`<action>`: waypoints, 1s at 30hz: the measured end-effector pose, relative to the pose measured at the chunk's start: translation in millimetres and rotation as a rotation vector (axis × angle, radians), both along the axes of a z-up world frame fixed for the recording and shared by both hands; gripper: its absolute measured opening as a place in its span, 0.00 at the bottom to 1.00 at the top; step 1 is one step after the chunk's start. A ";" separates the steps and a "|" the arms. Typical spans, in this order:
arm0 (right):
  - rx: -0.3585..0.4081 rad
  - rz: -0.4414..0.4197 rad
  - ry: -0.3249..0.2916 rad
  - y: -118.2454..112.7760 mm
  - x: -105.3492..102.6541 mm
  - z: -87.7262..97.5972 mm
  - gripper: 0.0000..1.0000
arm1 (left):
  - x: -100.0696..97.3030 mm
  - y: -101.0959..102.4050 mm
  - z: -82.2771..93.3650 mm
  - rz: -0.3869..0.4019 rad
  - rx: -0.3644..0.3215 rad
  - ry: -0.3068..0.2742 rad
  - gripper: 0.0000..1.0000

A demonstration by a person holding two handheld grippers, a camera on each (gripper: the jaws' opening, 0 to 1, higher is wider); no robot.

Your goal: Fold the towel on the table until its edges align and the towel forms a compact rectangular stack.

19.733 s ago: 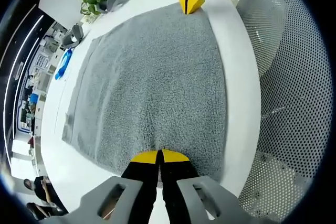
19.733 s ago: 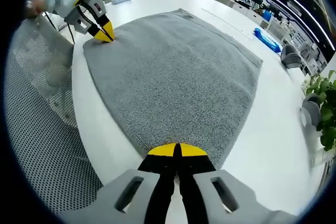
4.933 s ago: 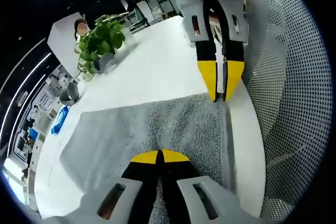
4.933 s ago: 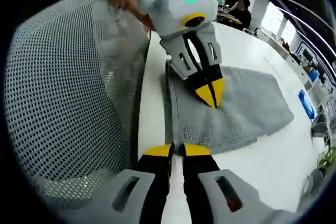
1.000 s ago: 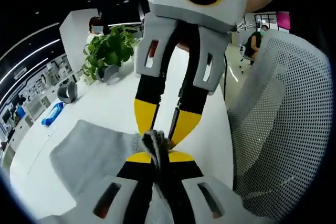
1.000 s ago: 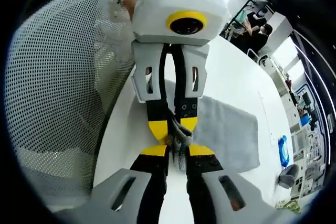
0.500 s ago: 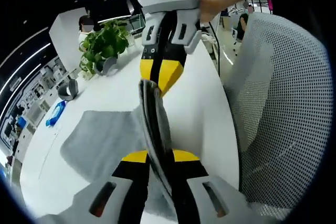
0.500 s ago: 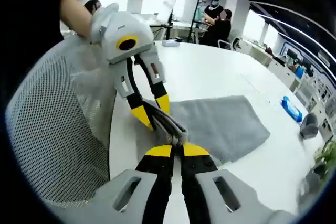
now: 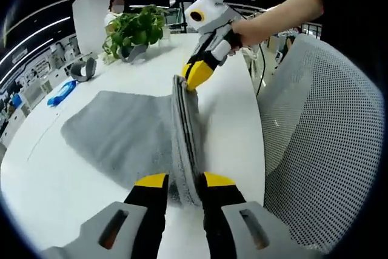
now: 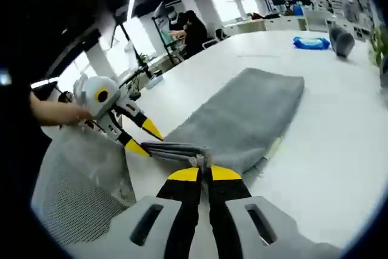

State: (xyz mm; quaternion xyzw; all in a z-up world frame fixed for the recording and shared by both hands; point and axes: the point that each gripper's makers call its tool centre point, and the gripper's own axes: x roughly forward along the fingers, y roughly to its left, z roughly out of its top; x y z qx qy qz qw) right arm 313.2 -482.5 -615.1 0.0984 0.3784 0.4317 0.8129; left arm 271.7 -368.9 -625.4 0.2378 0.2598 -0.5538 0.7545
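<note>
The grey towel (image 9: 118,134) lies folded on the white table (image 9: 54,186), its layered near edge lifted and stretched taut between both grippers. My left gripper (image 9: 185,180) is shut on one end of that thick edge. The right gripper (image 9: 197,76), held by a person's hand, pinches the far end. In the right gripper view, my right gripper (image 10: 203,174) is shut on the bunched edge of the towel (image 10: 242,113), and the left gripper (image 10: 142,139) clamps the other end to the left.
A mesh chair (image 9: 315,137) stands close to the table's edge, also seen as the mesh chair (image 10: 79,192). A potted plant (image 9: 136,28) and a blue object (image 9: 60,92) sit at the far side. People stand in the background.
The two grippers have pulled apart, drawing the held towel edge out long and straight between them. Both views have swung as the hands moved.
</note>
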 end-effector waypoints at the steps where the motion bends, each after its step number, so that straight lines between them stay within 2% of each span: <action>1: 0.025 -0.017 0.028 0.5 0.1 -1.4 0.01 | -2.5 -1.6 -1.5 -0.021 0.004 -0.011 0.25; 3: 0.068 -0.069 0.079 -0.8 2.4 -4.6 0.01 | -7.7 -3.8 -3.5 -0.054 0.012 -0.019 0.26; 5: 0.085 -0.087 0.091 -2.7 4.2 -6.9 0.01 | -13.9 -3.7 -7.4 -0.082 0.035 -0.013 0.26; 6: 0.084 -0.114 0.103 -5.8 5.9 -9.6 0.01 | -16.6 0.4 -12.0 -0.108 0.078 -0.021 0.26; 7: 0.097 -0.131 0.122 -7.6 6.7 -10.6 0.01 | -16.4 2.8 -15.6 -0.136 0.106 -0.055 0.27; 8: 0.127 -0.151 0.143 -8.3 8.0 -10.6 0.01 | -16.7 3.8 -16.9 -0.145 0.116 -0.066 0.27; 11: 0.141 -0.153 0.165 -9.0 5.2 -13.5 0.01 | -12.0 0.7 -15.1 -0.112 0.092 -0.062 0.24; 13: 0.149 -0.163 0.171 -9.6 5.7 -14.5 0.01 | -5.5 0.2 -13.6 -0.094 0.087 -0.082 0.19; 15: 0.161 -0.182 0.182 -11.8 7.2 -15.3 0.02 | 2.2 -0.8 -8.0 -0.039 0.039 -0.062 0.16; 18: 0.190 -0.201 0.197 -15.5 7.5 -14.5 0.02 | 11.1 -1.2 1.9 0.057 -0.060 0.016 0.13; 23: 0.237 -0.204 0.194 -24.4 4.0 -7.9 0.02 | 28.6 -2.6 24.4 0.176 -0.222 0.067 0.09; 25: 0.260 -0.197 0.184 -26.3 1.5 -2.1 0.02 | 31.8 -4.9 33.0 0.214 -0.293 0.113 0.08; 29: 0.335 -0.177 0.135 -27.5 -0.7 17.6 0.02 | 36.8 -4.6 48.3 0.251 -0.393 0.161 0.08; 30: 0.362 -0.171 0.120 -28.9 -1.1 24.2 0.02 | 38.8 -4.6 55.5 0.261 -0.438 0.170 0.08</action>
